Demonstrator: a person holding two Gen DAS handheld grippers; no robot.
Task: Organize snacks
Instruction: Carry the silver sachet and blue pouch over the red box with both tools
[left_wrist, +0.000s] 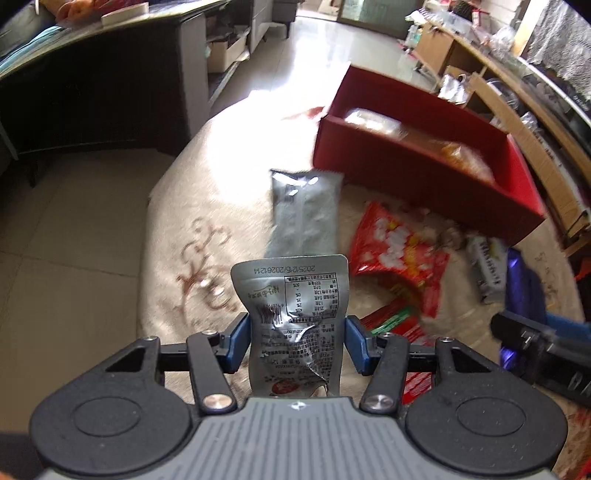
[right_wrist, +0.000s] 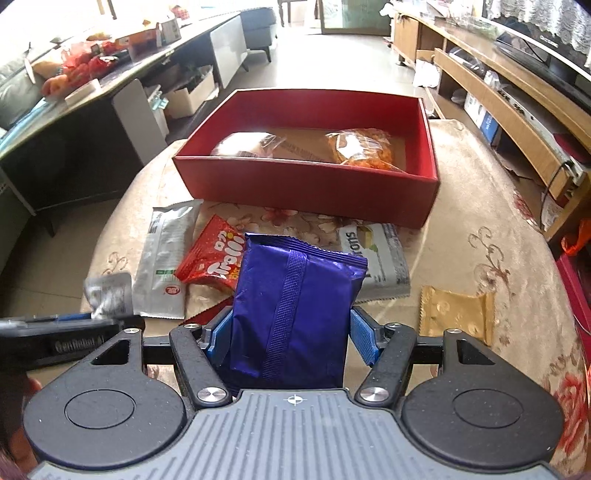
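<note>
My left gripper (left_wrist: 297, 341) is shut on a small silver foil packet (left_wrist: 295, 306), held above the table; both show at the left in the right wrist view (right_wrist: 107, 295). My right gripper (right_wrist: 291, 338) is shut on a purple snack bag (right_wrist: 295, 302), which appears at the right edge of the left wrist view (left_wrist: 524, 284). A red box (right_wrist: 306, 184) stands beyond on the table and holds two clear bags of snacks (right_wrist: 362, 149). Loose on the cloth lie a long silver packet (right_wrist: 166, 258), a red Trolli bag (right_wrist: 214, 258), a grey-white packet (right_wrist: 384, 258) and a gold packet (right_wrist: 456, 312).
The round table has a beige floral cloth (right_wrist: 480, 221). A dark counter (right_wrist: 74, 122) with fruit stands to the left. A wooden TV stand (right_wrist: 498, 103) runs along the right. Tiled floor (left_wrist: 74, 240) lies left of the table edge.
</note>
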